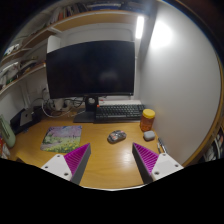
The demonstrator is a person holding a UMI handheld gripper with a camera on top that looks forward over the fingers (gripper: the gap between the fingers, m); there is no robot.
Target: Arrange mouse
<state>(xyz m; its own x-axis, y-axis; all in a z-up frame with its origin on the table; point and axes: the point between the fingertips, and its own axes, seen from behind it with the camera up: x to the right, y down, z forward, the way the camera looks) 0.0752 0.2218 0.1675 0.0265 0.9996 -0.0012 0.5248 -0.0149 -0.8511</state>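
Observation:
A small grey mouse [117,136] lies on the wooden desk [105,160], in front of a black keyboard [119,112] and well beyond my fingers. My gripper [112,160] is open and empty, held above the desk's near part. Its two magenta pads [75,158] stand wide apart, with bare wood between them. The mouse sits slightly right of the line midway between the fingers.
A large dark monitor [91,68] stands at the back of the desk. A colourful mat [62,137] lies at the left. An orange-lidded jar [148,119] and a small grey object [149,135] stand right of the mouse. Shelves [30,50] run along the left wall.

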